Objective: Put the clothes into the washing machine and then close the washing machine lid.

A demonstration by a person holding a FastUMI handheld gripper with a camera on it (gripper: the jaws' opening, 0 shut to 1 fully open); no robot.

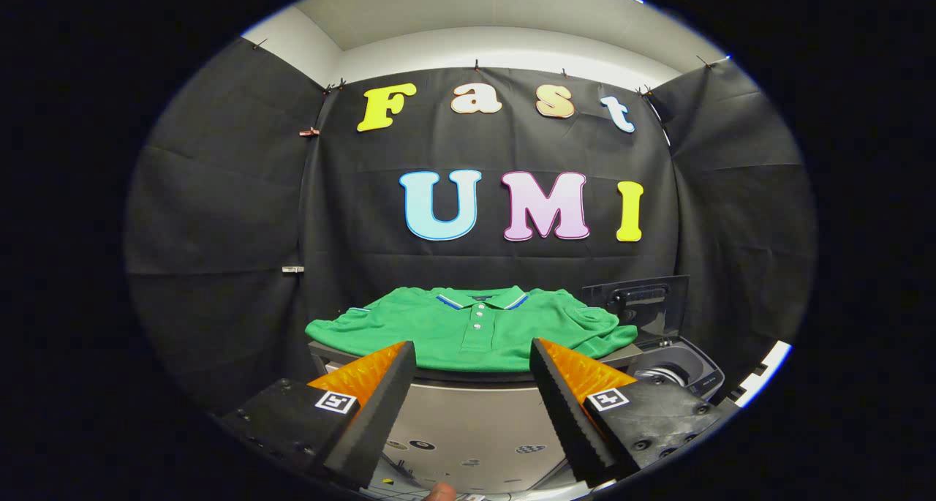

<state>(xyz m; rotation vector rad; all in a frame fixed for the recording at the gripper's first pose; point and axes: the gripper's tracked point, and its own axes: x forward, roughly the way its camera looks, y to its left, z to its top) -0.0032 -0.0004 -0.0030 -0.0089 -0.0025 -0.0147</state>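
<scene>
Gripper (472,384): jaws spread wide, holding nothing. Green short-sleeved polo shirt (475,329) lies flat on a grey raised surface (468,413) at 12 o'clock beyond the fingers, collar pointing away, sleeves spanning 9 to 3. Dark washing machine (676,373), lid (643,303) upright, sits at 2 o'clock, just beside the shirt.

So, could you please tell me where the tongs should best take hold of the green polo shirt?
Probably at the near hem of the green short-sleeved polo shirt, coming straight forward and down. It lies flat and spread on the grey table, collar away, so its front edge is closest. The open tongs already frame that edge.
</scene>
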